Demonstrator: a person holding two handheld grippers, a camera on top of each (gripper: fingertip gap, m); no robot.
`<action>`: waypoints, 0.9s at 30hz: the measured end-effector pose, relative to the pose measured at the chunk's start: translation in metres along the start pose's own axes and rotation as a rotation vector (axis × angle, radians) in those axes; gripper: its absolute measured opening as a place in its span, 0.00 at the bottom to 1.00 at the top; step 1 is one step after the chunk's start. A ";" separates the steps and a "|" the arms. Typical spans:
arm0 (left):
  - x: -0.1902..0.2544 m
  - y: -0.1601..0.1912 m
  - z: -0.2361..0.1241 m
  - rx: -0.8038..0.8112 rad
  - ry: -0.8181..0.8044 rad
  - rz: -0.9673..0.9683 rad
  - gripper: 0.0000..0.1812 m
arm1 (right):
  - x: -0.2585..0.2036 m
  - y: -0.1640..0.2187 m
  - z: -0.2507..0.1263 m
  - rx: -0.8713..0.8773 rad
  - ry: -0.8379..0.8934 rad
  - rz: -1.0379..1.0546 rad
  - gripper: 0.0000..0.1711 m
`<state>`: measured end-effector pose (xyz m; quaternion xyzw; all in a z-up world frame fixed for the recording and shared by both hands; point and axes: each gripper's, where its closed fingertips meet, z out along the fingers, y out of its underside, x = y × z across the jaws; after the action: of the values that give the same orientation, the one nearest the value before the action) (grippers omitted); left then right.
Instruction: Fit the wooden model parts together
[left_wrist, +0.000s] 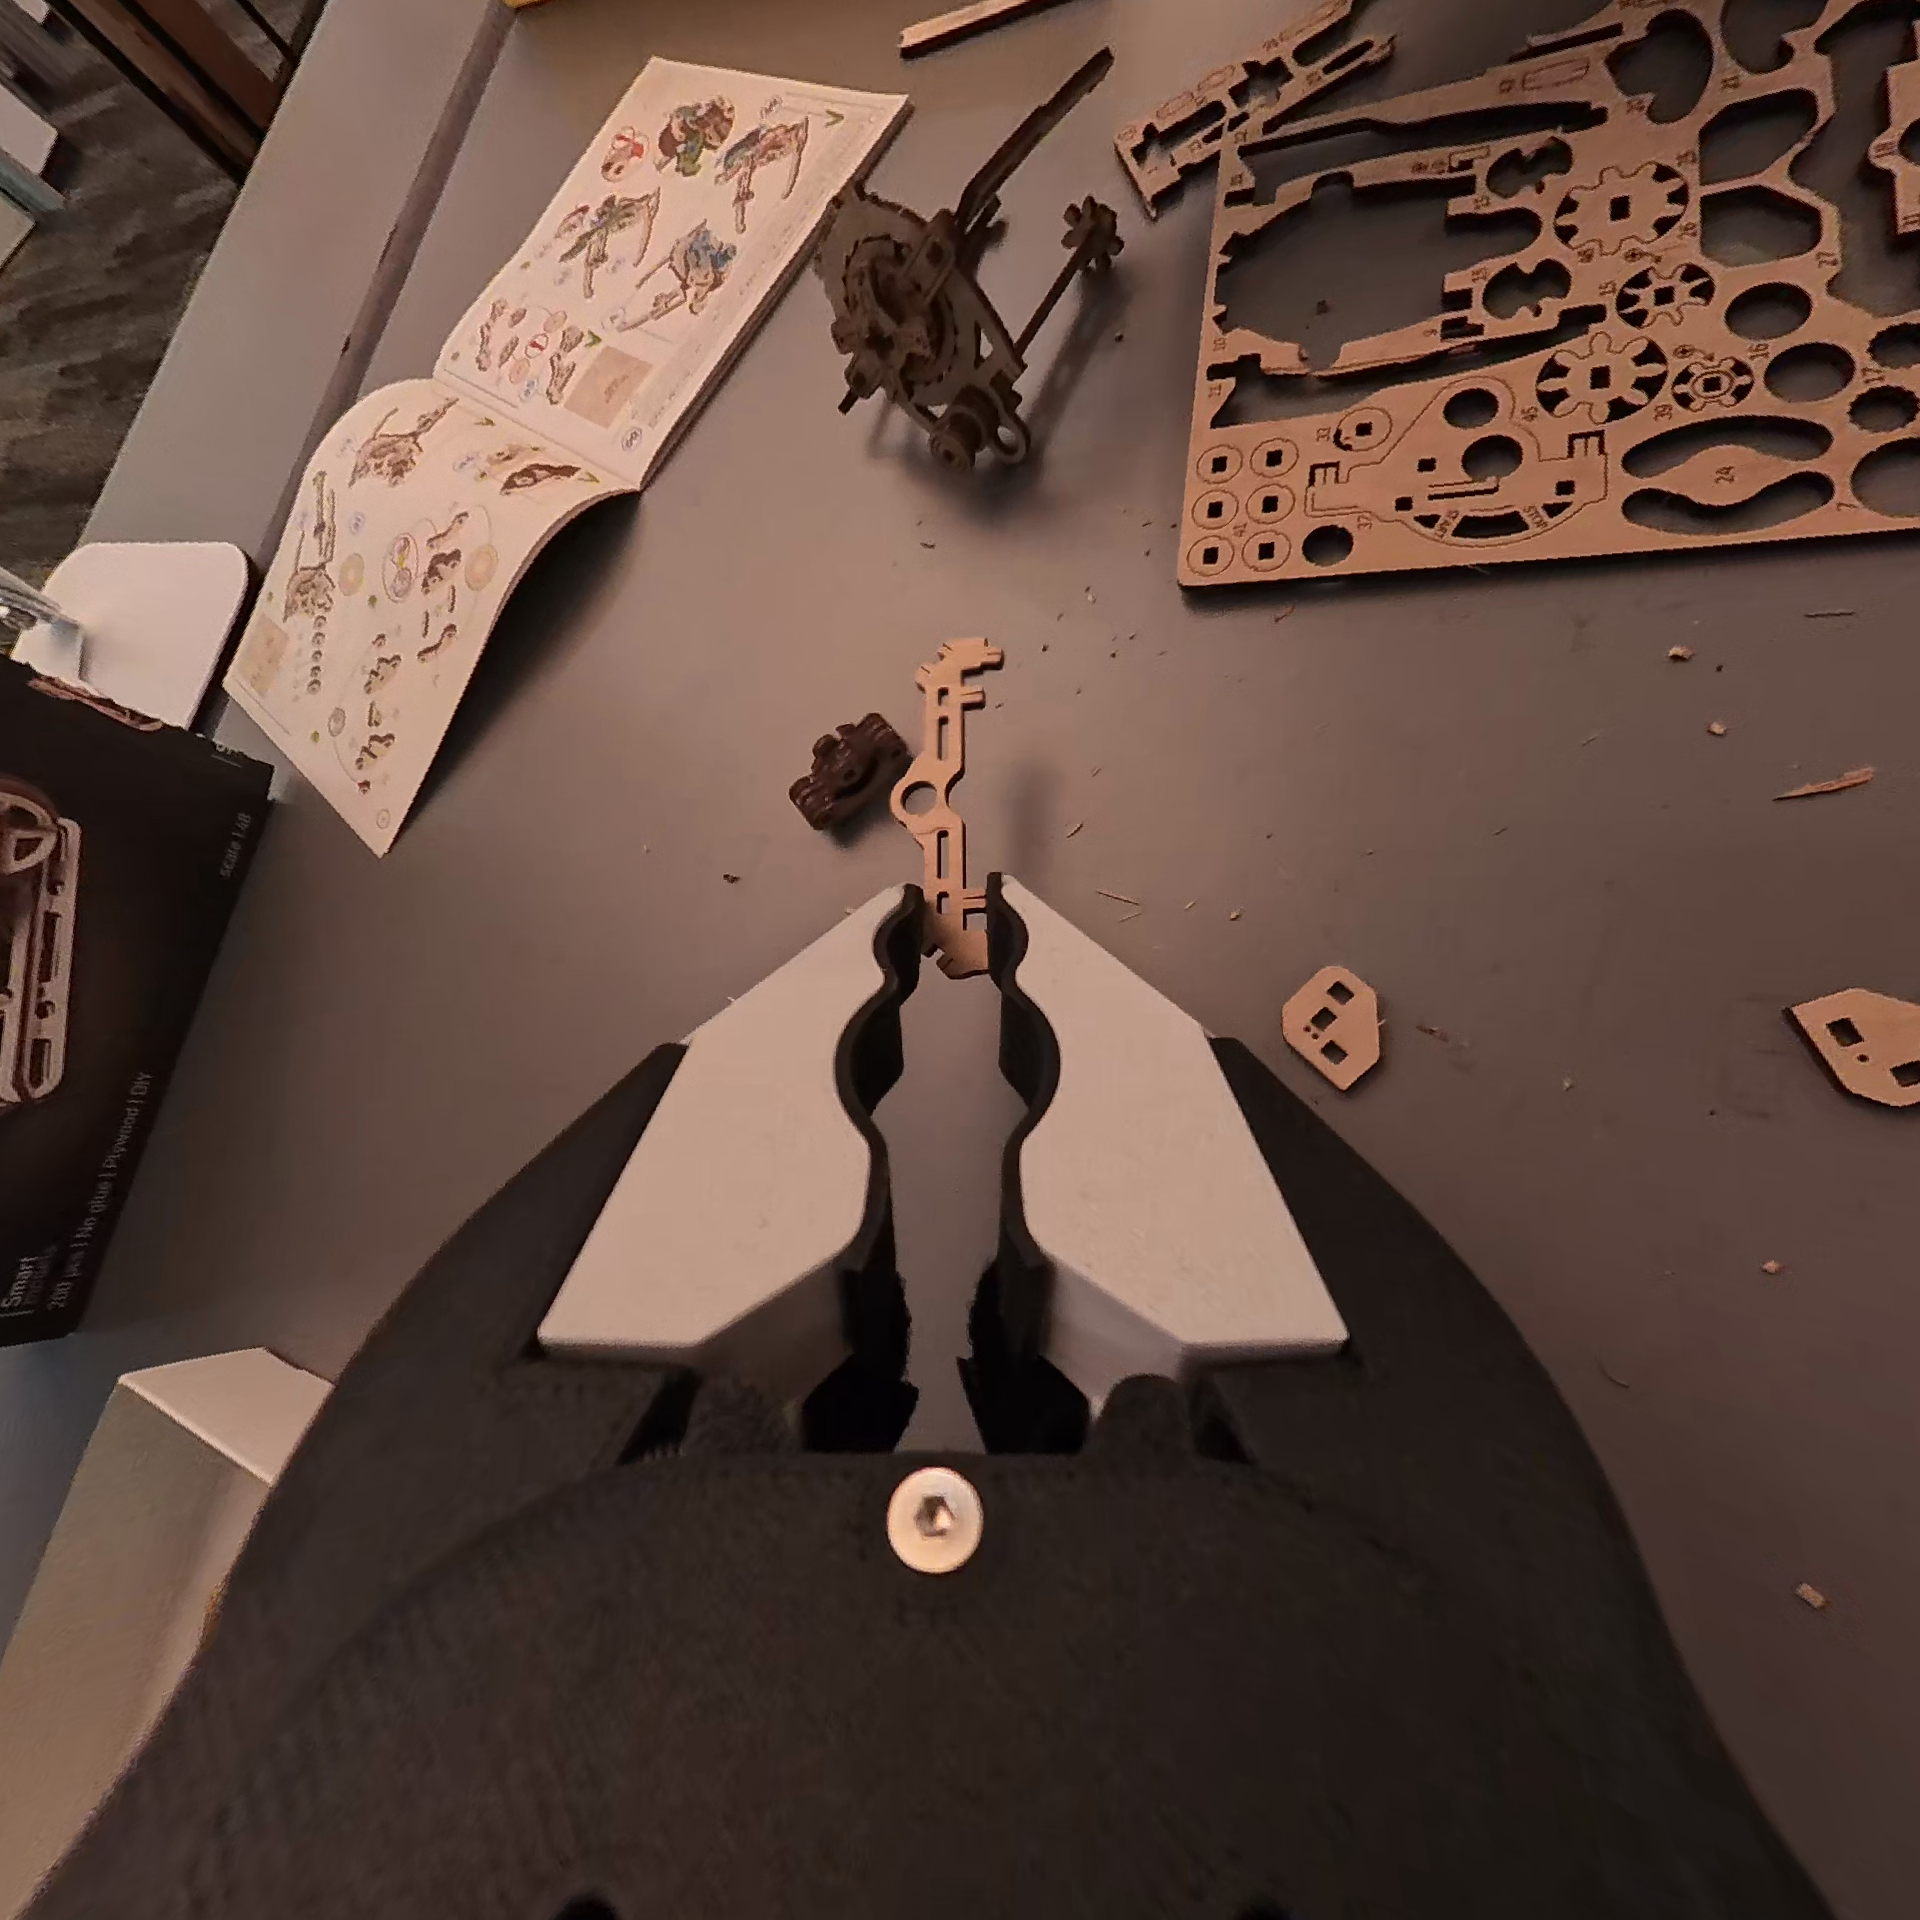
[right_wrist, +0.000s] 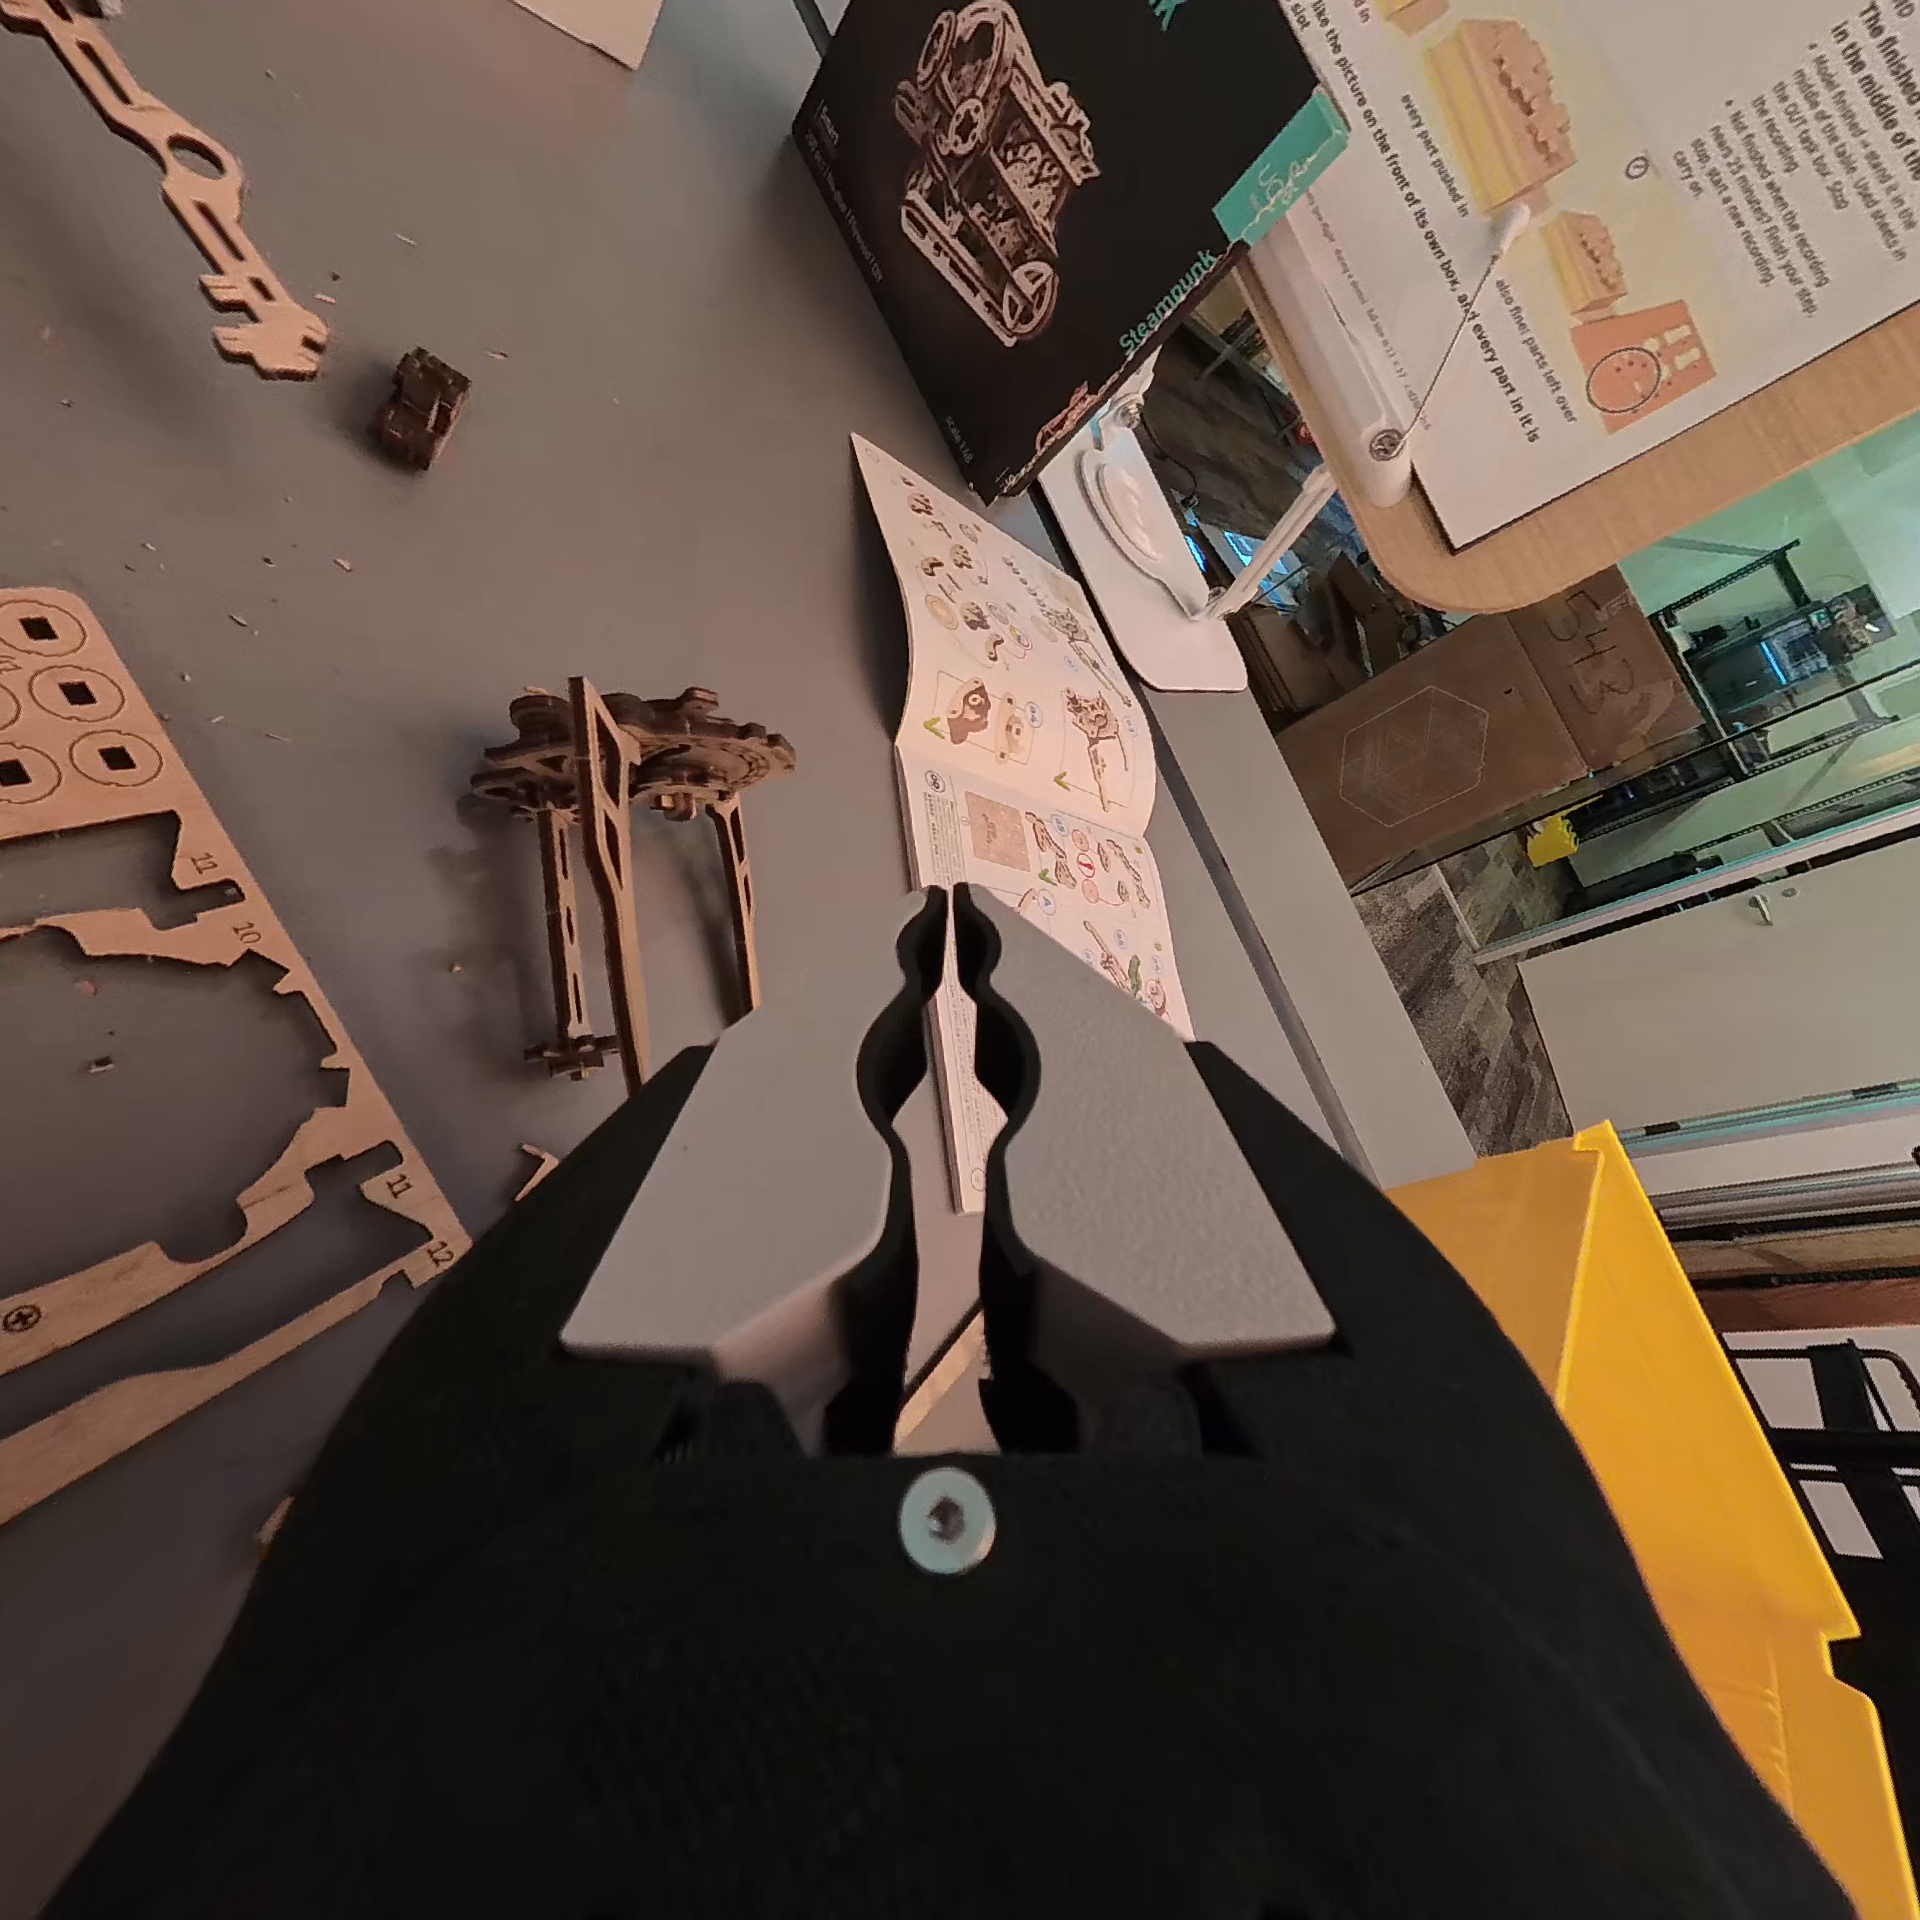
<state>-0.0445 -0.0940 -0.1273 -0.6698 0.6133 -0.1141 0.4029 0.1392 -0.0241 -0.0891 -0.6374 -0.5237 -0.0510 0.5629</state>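
Plywood strip (left_wrist: 940, 790), long and slotted, sticks out ahead of the left tool (left_wrist: 958, 912), clamped by its near end just above the worktop (left_wrist: 1351, 831). Keep that pinch firm and square before carrying it forward to the half-built model (left_wrist: 925, 322). Right tool (right_wrist: 951, 902) is closed, holding nothing, beside the model.

Left gripper (left_wrist: 956, 902) clamped, right gripper (right_wrist: 950, 896) closed
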 end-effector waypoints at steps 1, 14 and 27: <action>0.000 0.000 0.000 -0.001 -0.004 0.004 0.06 | 0.000 0.000 0.000 0.001 0.001 -0.001 0.00; 0.011 -0.017 -0.002 0.029 -0.025 0.102 0.06 | -0.093 -0.086 -0.010 0.278 -0.357 0.012 0.17; 0.034 -0.026 0.010 -0.011 -0.029 0.238 0.06 | -0.147 -0.087 0.020 0.076 -0.442 0.011 0.18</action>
<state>-0.0116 -0.1226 -0.1276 -0.5960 0.6831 -0.0523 0.4188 -0.0005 -0.1141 -0.1349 -0.6141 -0.6324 0.1126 0.4585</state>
